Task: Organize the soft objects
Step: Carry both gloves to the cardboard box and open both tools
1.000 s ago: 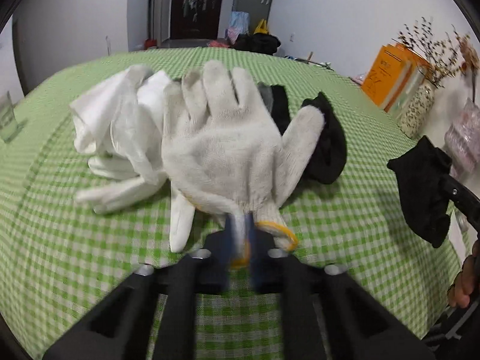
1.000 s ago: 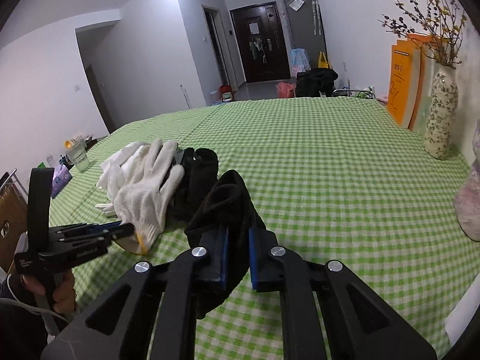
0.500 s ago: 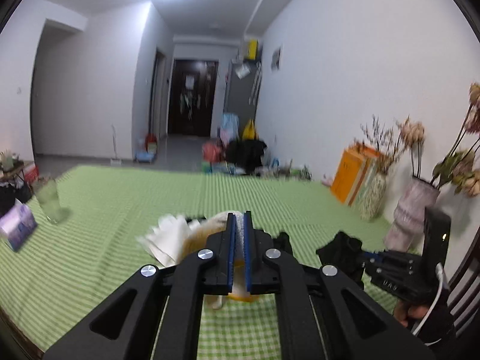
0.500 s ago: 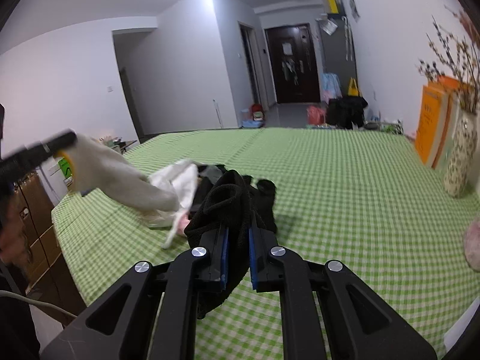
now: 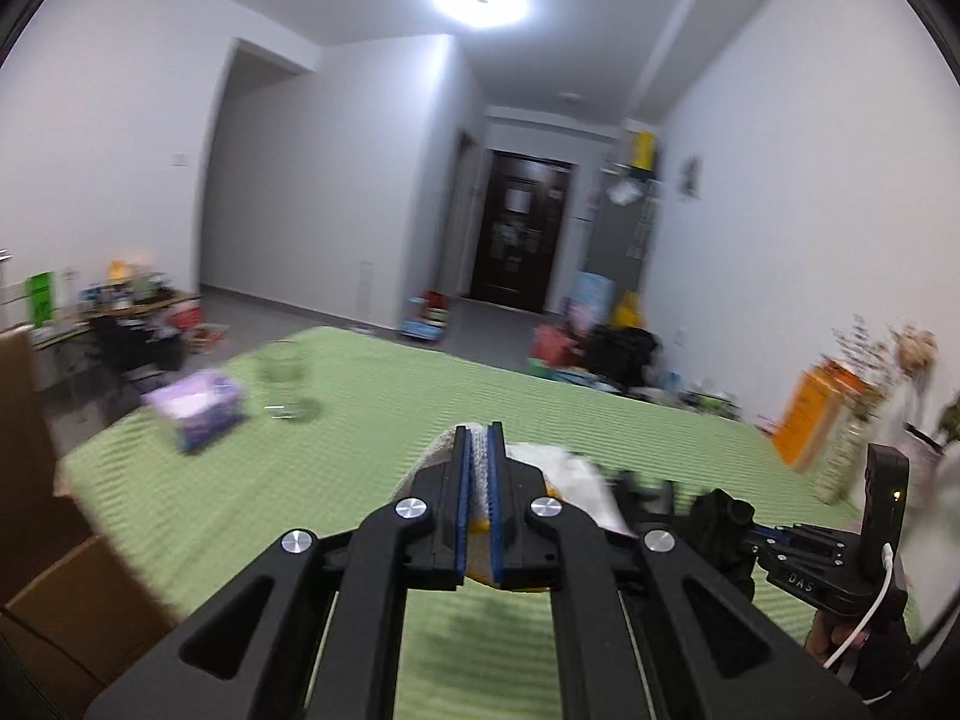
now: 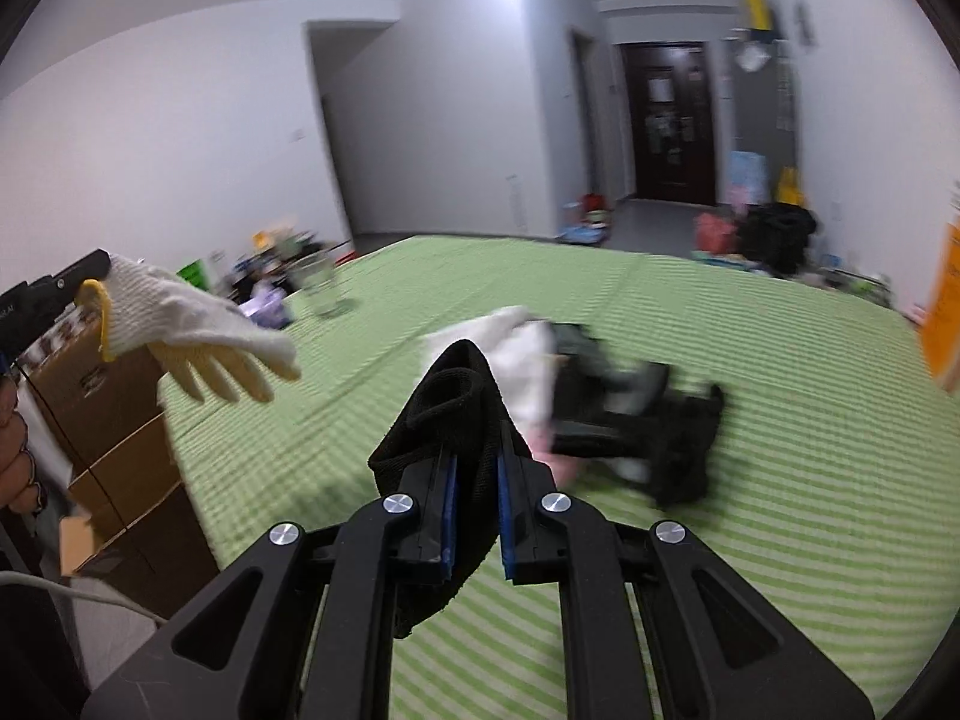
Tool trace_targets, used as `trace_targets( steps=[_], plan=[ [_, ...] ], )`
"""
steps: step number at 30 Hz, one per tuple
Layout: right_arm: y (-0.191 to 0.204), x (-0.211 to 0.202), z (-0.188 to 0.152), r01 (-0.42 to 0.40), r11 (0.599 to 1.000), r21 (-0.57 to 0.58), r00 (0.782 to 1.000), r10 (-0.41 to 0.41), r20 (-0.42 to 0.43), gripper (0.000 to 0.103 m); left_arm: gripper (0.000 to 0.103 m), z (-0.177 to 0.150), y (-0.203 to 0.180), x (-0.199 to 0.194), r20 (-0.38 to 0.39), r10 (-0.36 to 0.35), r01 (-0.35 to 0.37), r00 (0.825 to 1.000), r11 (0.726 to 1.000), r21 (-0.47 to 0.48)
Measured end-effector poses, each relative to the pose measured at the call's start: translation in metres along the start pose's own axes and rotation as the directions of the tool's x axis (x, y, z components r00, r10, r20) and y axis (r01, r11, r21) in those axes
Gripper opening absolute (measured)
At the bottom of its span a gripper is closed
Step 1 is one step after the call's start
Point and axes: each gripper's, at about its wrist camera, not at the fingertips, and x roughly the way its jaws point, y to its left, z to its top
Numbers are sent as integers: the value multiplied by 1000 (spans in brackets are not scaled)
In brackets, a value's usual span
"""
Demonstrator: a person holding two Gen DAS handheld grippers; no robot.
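A drinking glass (image 5: 282,380) stands near a purple tissue pack (image 5: 195,408) on the green checked tablecloth (image 5: 372,456), with cardboard boxes (image 6: 114,420) beside the table, an orange box (image 5: 807,420) at its far edge and a dark door (image 6: 666,123) beyond.

Pile of white & black cloth items (image 6: 600,402) ahead of right gripper (image 6: 477,480): motion-blurred, pieces can't be told apart.

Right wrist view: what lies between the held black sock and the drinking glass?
Bare green checked tablecloth between the black sock and the glass.
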Motion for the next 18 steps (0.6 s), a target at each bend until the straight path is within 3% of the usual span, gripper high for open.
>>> trace_targets(
  steps=[4, 9, 13, 18],
  plan=[
    [61, 51, 12, -134, 988, -74, 989, 129, -67, 11, 2, -6, 68, -32, 6, 160, -160, 987, 985, -62],
    [144, 102, 24, -288, 946, -149, 953, 268, -140, 11, 2, -21, 153, -75, -34, 355, -355, 934, 917, -183],
    [219, 135, 26, -415, 884, -216, 903, 372, -213, 11, 2, -35, 212, -119, -59, 483, -480, 874, 836, -266],
    [309, 168, 14, -563, 775, -287, 818, 474, -325, 11, 2, -63, 271, -163, -134, 586, -589, 799, 719, -368]
  ],
)
